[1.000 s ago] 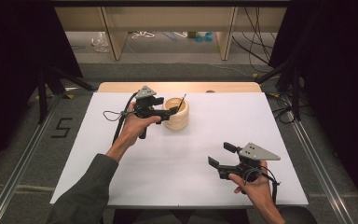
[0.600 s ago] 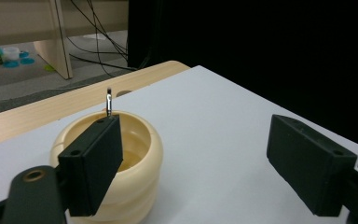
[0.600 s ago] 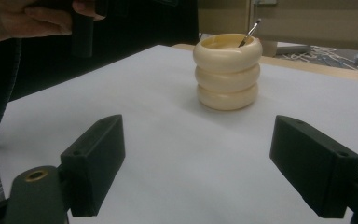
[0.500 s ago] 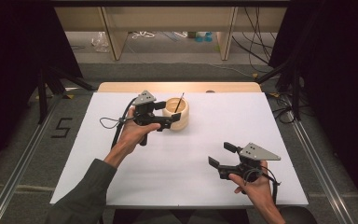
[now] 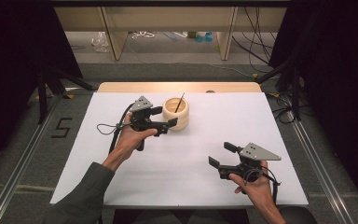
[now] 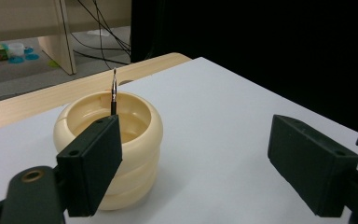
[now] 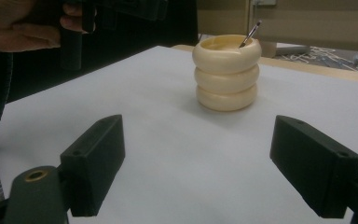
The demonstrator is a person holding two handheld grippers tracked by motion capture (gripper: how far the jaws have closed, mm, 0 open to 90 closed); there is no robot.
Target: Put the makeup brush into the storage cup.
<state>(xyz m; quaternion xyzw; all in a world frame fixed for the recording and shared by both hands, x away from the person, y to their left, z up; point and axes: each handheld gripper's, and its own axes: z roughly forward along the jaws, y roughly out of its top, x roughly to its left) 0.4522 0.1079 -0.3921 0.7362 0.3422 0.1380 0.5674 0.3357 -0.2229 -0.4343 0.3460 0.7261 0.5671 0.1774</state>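
Note:
A cream ribbed cup stands at the back middle of the white table. A thin dark pen leans inside it, tip up. My left gripper hovers just left of the cup, open; its jaws have just been opening and nothing is between them. In the left gripper view the cup sits behind the left jaw, with the pen rising above it. My right gripper rests open near the front right. In the right gripper view its gripper faces the cup and pen from a distance.
A wooden strip runs along the table's back edge. Dark curtains flank both sides, and cables lie on the floor behind. The person's left hand with its gripper shows at the upper left of the right gripper view.
My left gripper has drawn back leftward from above the cup, and the pen stays leaning inside it. The right gripper has kept still.

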